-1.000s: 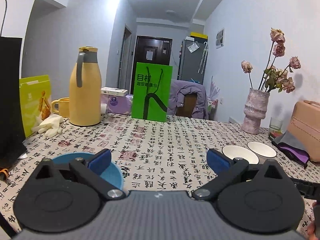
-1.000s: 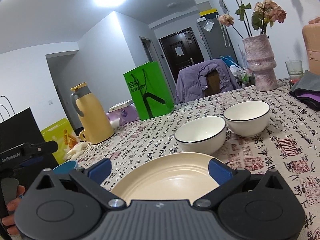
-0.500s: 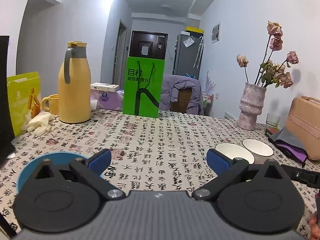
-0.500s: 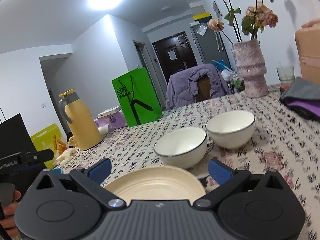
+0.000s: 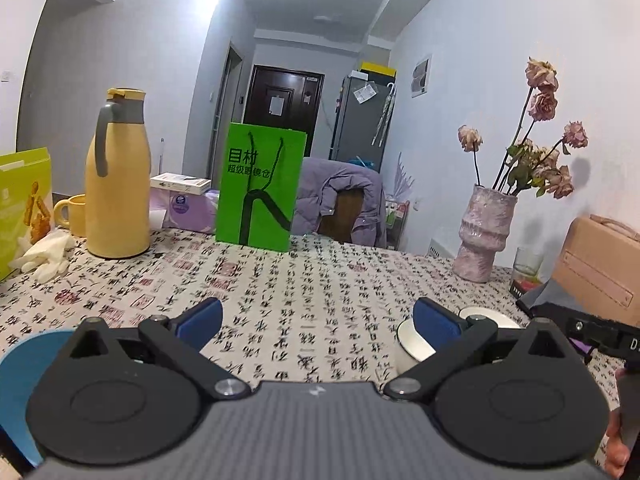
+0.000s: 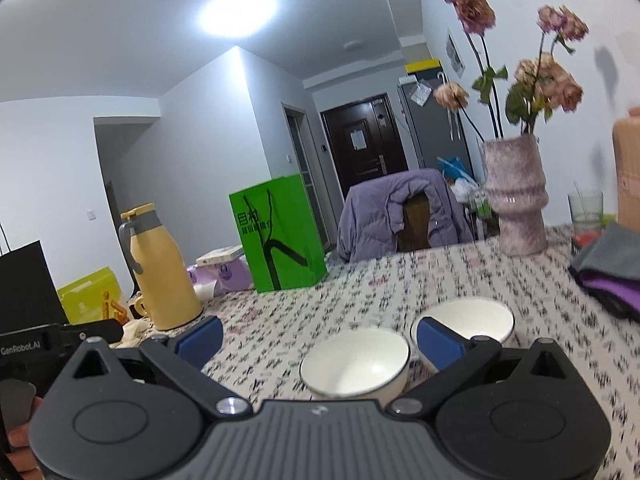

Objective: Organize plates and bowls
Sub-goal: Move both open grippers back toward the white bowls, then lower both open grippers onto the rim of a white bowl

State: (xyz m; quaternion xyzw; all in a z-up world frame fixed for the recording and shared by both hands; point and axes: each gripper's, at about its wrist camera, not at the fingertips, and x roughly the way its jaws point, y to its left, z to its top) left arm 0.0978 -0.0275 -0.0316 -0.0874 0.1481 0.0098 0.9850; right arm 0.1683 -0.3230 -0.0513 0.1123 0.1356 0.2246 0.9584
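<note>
Two white bowls with dark rims stand side by side on the patterned tablecloth: the nearer bowl (image 6: 356,364) lies between my right gripper's fingers, the farther bowl (image 6: 476,316) sits just beyond the right finger. My right gripper (image 6: 318,338) is open and holds nothing. The left wrist view shows the same bowls (image 5: 416,344) partly hidden behind its right finger. A blue bowl (image 5: 24,376) sits at the lower left, mostly behind the left gripper's body. My left gripper (image 5: 318,320) is open and empty above the cloth.
A yellow thermos (image 5: 118,188), a yellow mug (image 5: 72,214), a green paper bag (image 5: 258,192) and white gloves (image 5: 44,252) stand at the back left. A pink vase with dried flowers (image 5: 484,236), a glass (image 5: 528,264), folded cloth (image 6: 612,276) and a tan case (image 5: 600,264) line the right.
Both views have tilted upward. The cream plate that lay under the right gripper has dropped out of view, and the two white bowls now sit close in front. The blue bowl slid toward the left edge.
</note>
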